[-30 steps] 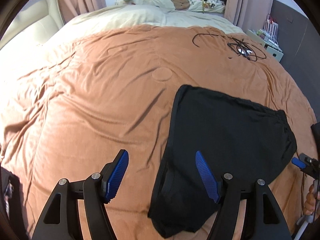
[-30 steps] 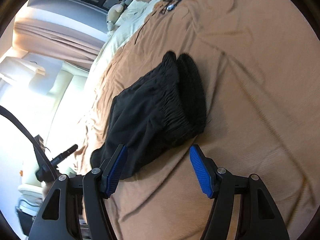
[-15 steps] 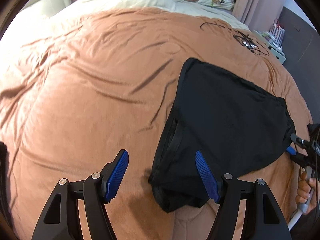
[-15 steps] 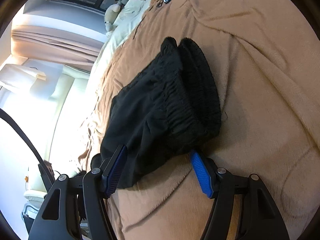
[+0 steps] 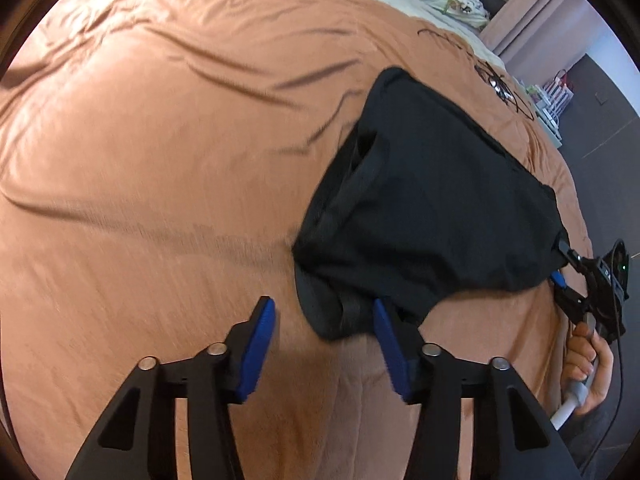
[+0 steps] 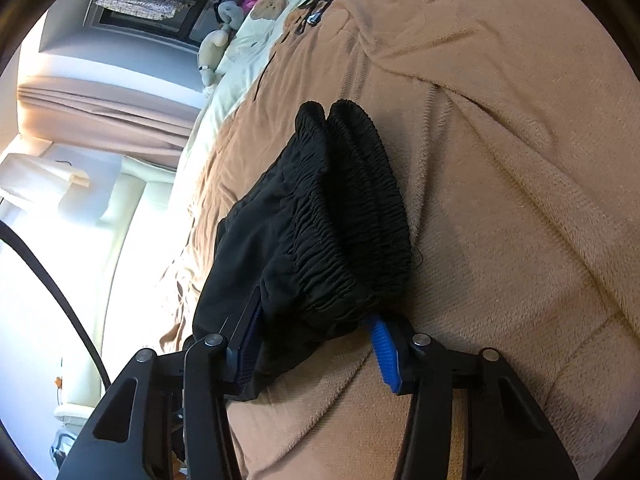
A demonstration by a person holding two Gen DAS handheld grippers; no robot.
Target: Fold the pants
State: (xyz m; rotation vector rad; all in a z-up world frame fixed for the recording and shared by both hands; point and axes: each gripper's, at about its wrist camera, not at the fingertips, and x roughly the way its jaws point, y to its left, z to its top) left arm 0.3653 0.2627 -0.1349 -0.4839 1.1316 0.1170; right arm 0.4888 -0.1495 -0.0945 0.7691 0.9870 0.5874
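Black pants [image 5: 432, 200] lie folded on the brown blanket [image 5: 160, 140]. In the left wrist view my left gripper [image 5: 324, 320] is open, with the near hem corner of the pants partly between its blue pads. In the right wrist view my right gripper [image 6: 316, 336] is open around the gathered elastic waistband [image 6: 352, 216], with fabric bunched between the fingers. The right gripper also shows at the pants' far edge in the left wrist view [image 5: 568, 276], held by a hand.
Tangled black cables [image 5: 500, 84] lie on the blanket beyond the pants. Pillows and soft toys [image 6: 224, 36] sit at the head of the bed. A cream headboard [image 6: 132, 216] and curtains flank the bed. The bed edge drops off to the right of the pants.
Both grippers have moved in toward the pants. The left now straddles the near hem corner and the right now straddles the waistband. Both stay open.
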